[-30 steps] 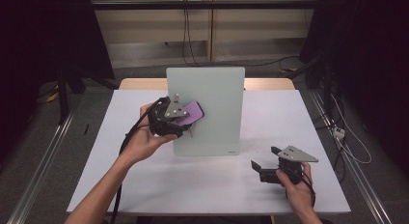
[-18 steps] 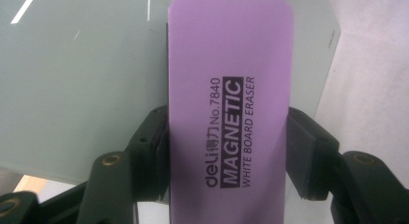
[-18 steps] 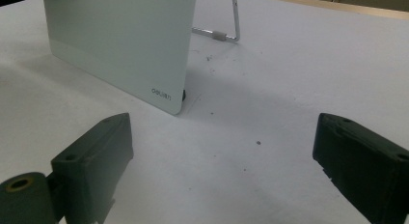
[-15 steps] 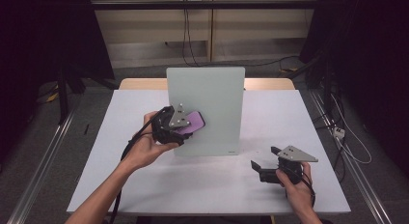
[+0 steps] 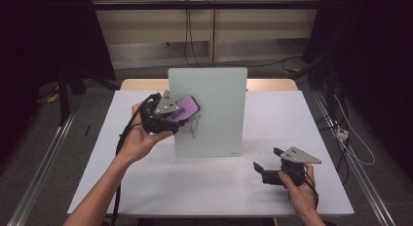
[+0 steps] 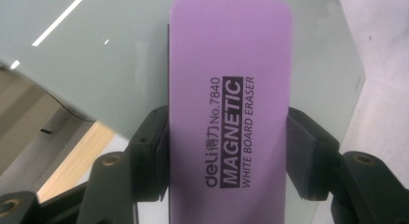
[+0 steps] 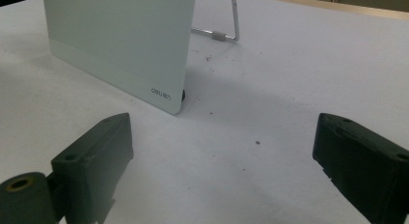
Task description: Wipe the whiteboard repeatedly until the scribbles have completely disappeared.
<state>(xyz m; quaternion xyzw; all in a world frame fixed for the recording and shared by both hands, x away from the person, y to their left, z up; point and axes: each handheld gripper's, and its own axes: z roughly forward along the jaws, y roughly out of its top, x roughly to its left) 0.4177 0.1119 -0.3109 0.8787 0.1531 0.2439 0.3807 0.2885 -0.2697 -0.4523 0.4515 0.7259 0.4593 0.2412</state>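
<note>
Left gripper [image 5: 182, 120] clamped on the sides of the purple eraser [image 6: 230, 103], whose long axis runs straight out ahead between the jaws, far end up against the glass board [image 5: 214, 97] at its left edge. Faint marks [image 5: 194, 127] sit on the board just below the eraser, so the next wipe likely goes downward. Right gripper [image 5: 265, 171] idle, jaws wide and empty, on the surface [image 5: 204, 187] near the board's lower right corner.

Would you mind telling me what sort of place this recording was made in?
Probably a lab recording station: a white-covered table bearing just a propped glass whiteboard, dark curtains at both sides, and cables hanging down the back wall.
</note>
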